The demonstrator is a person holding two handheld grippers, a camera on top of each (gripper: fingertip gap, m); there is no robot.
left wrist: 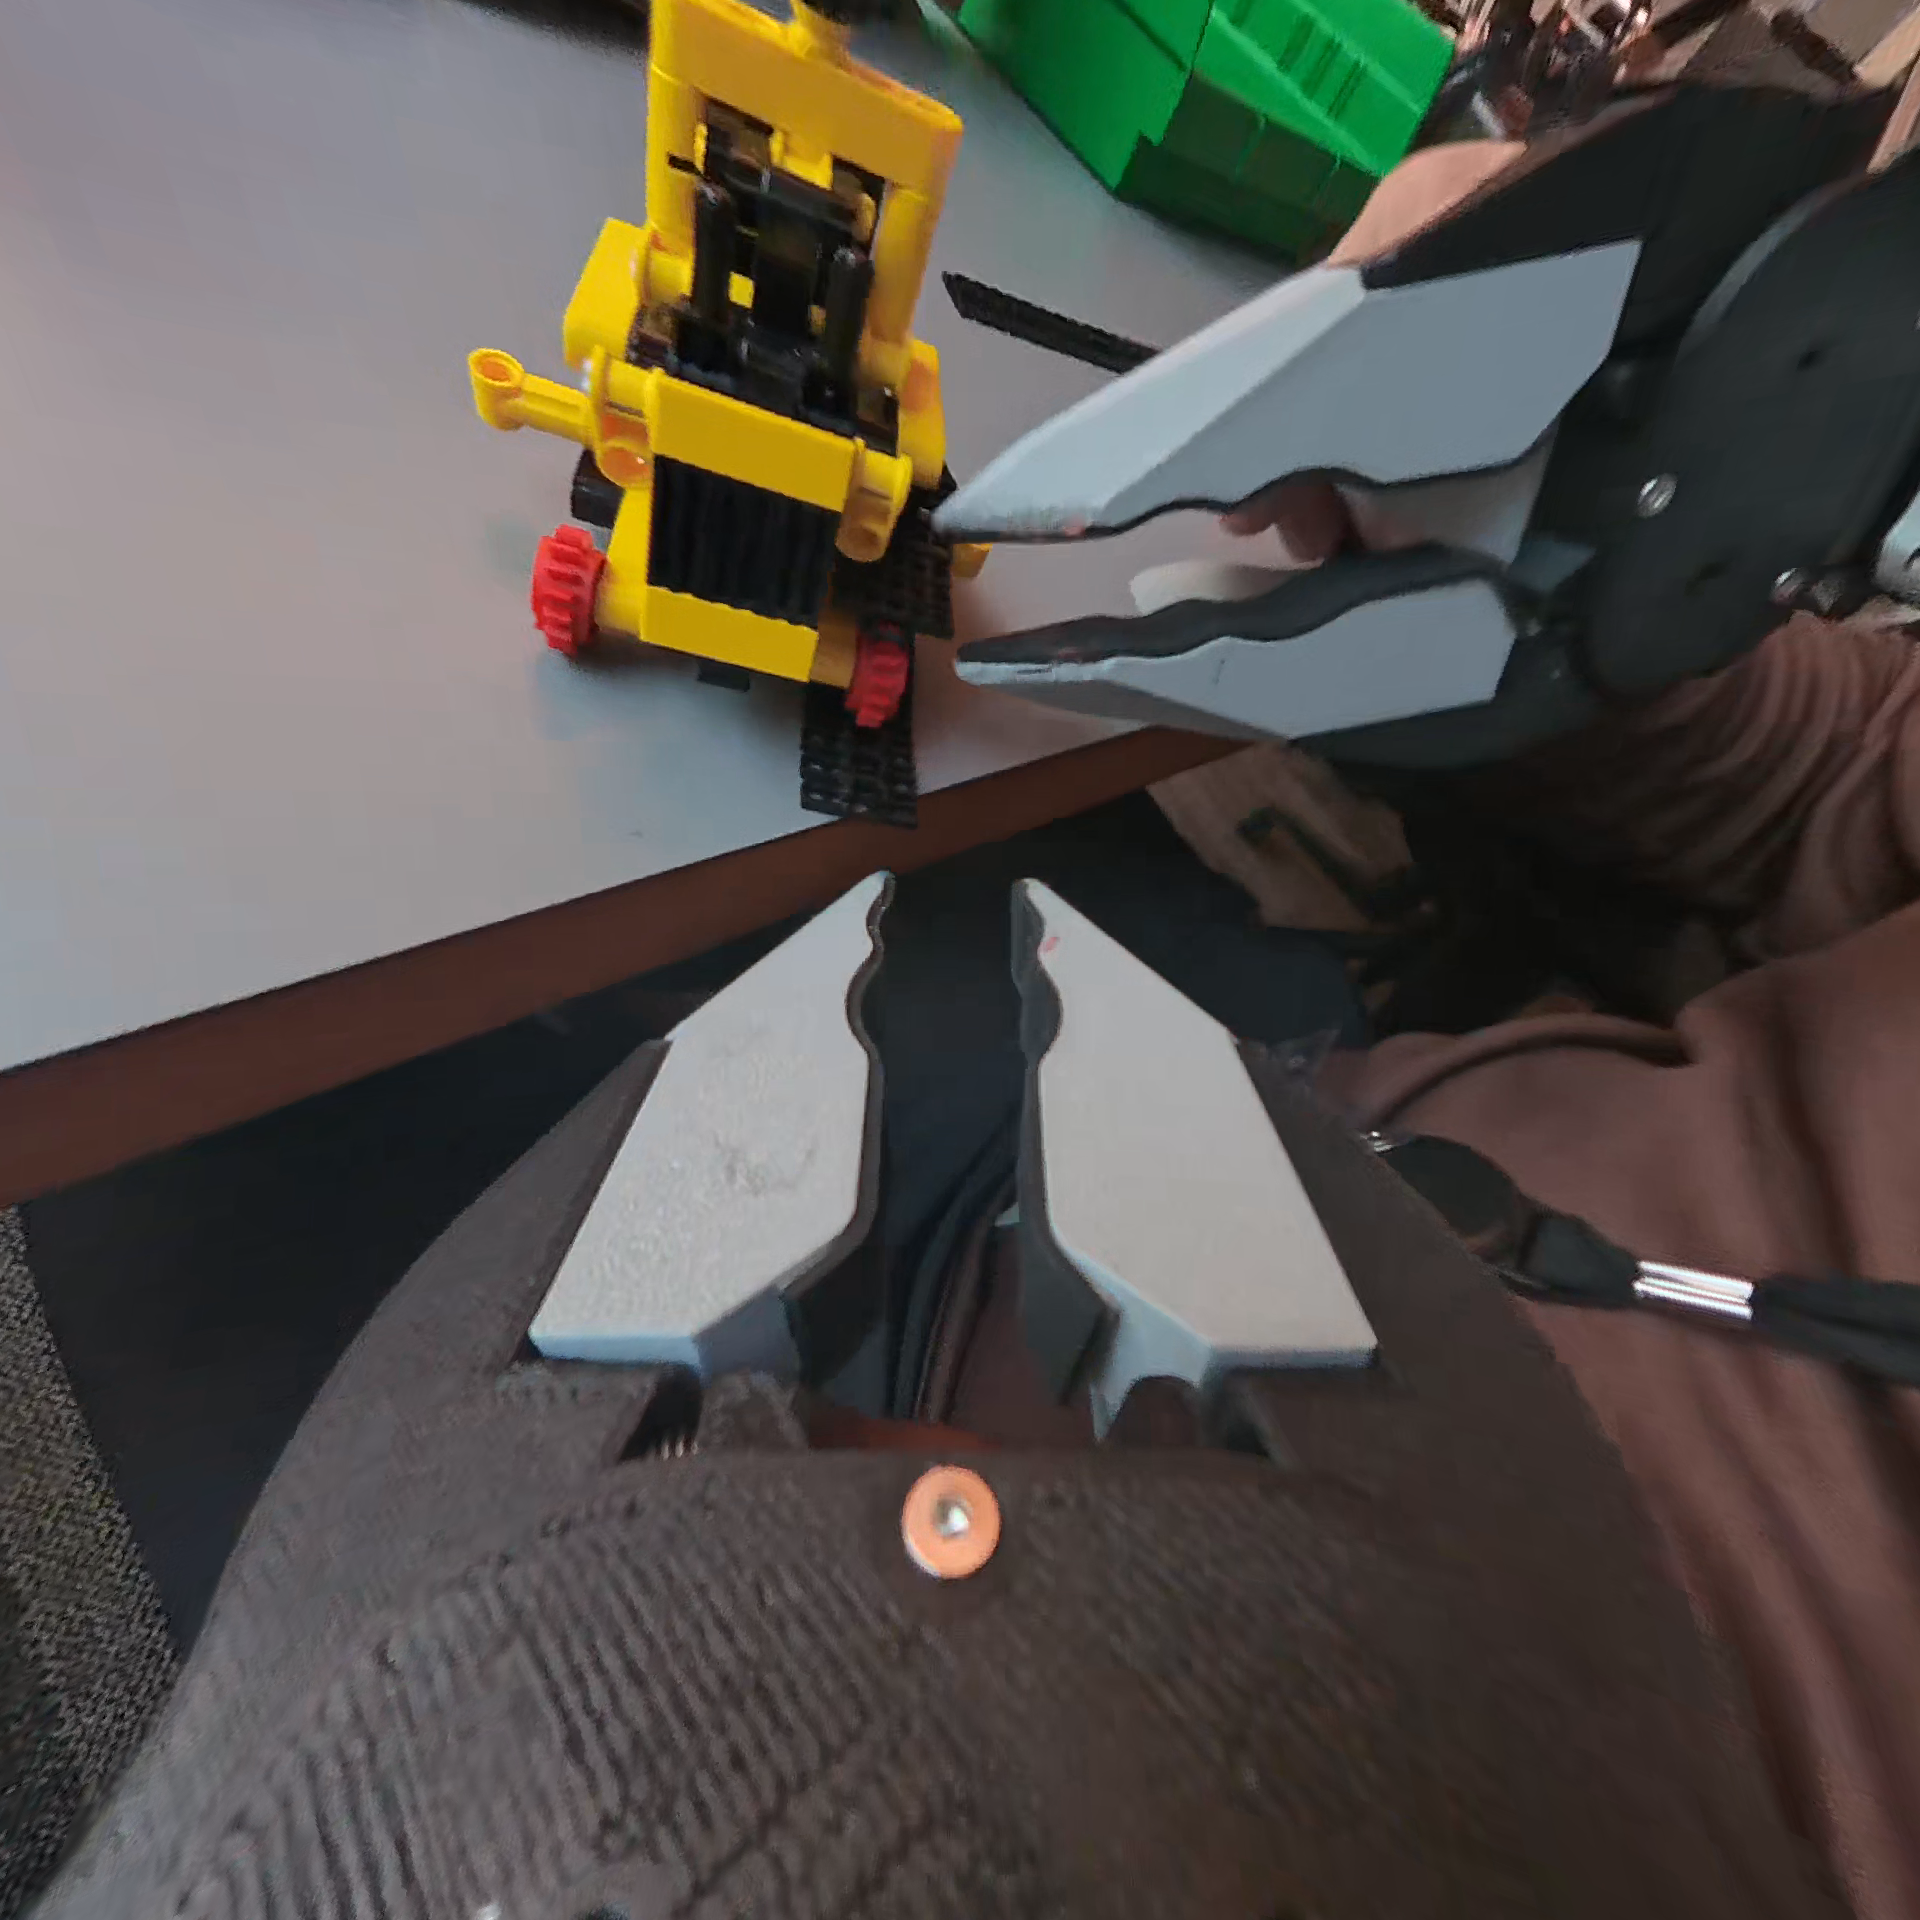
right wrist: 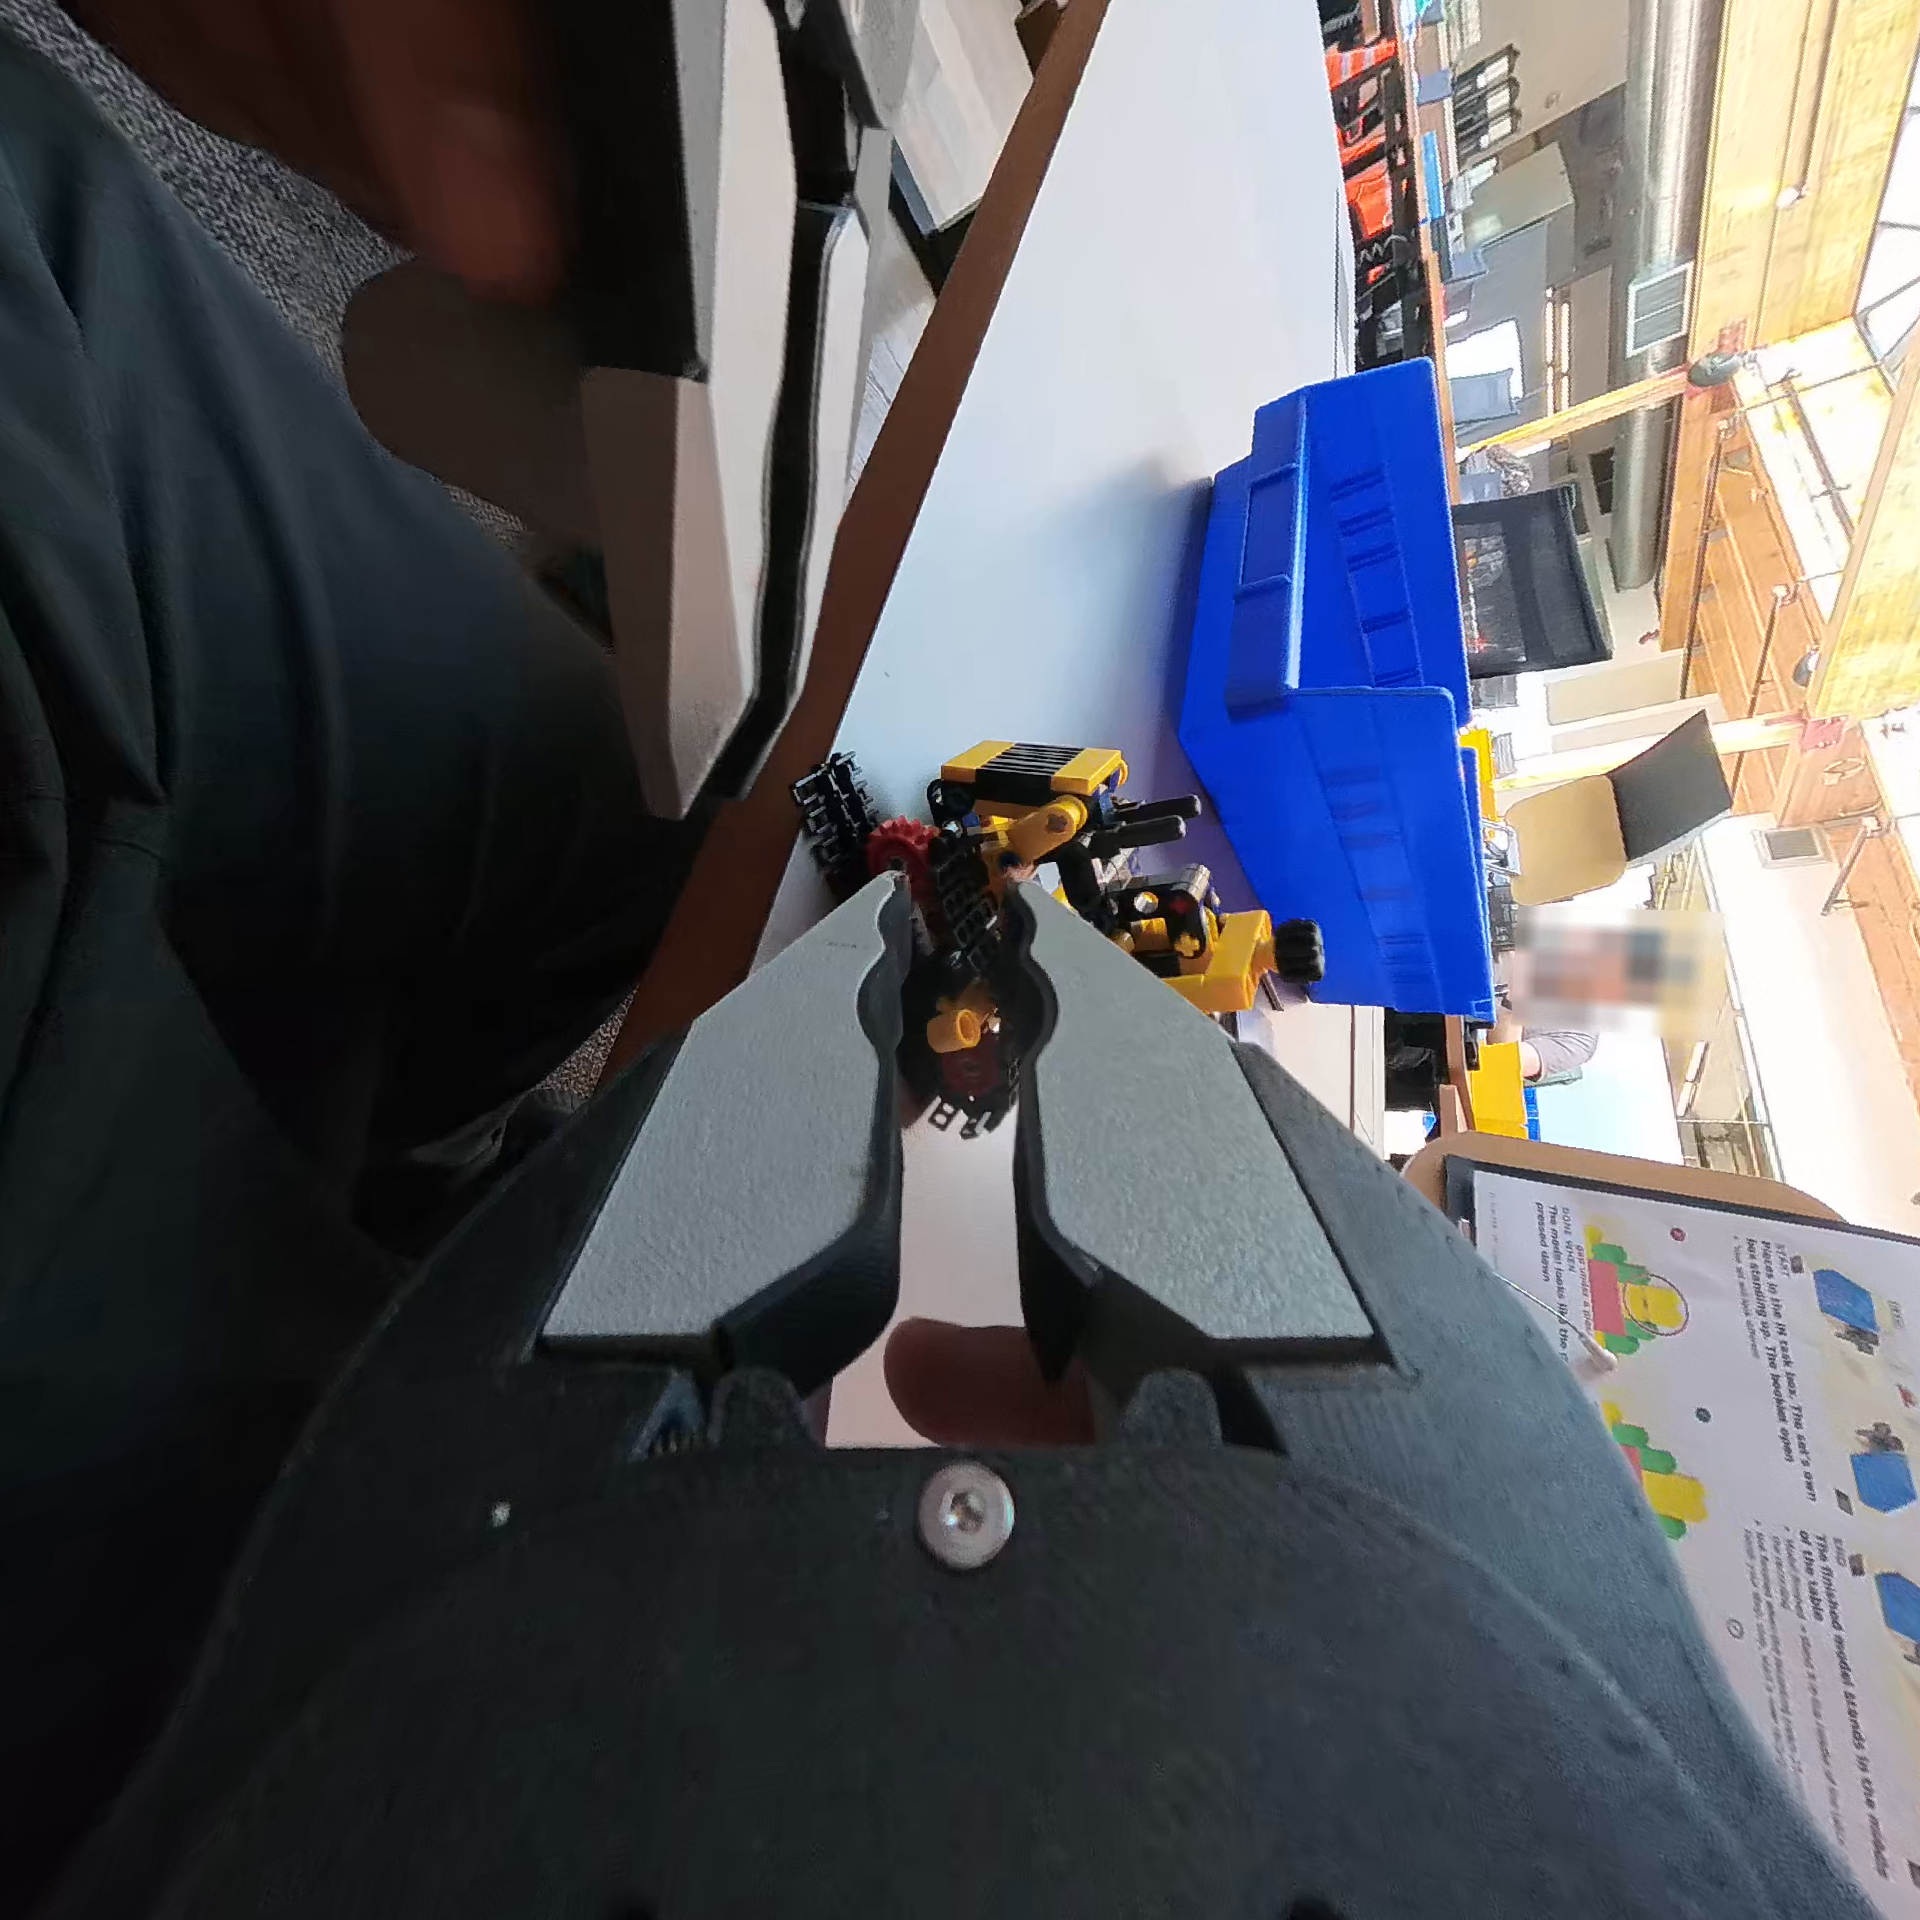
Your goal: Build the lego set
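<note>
A yellow and black lego vehicle stands on the grey table near its front edge. It has red gears and a black track hanging down its right side onto the table. My left gripper is open and empty, held below the table edge. My right gripper is open, with its tips just right of the track by the model's front corner. In the right wrist view the right gripper frames the model and track in its gap. One left finger shows at upper left.
A green bin stands behind the model, and a loose black strip lies to its right. Blue bins stand beyond the model. An instruction sheet on a clipboard is at lower right. The brown table edge is close. There is about 5 centimeters between the tips of the two grippers.
</note>
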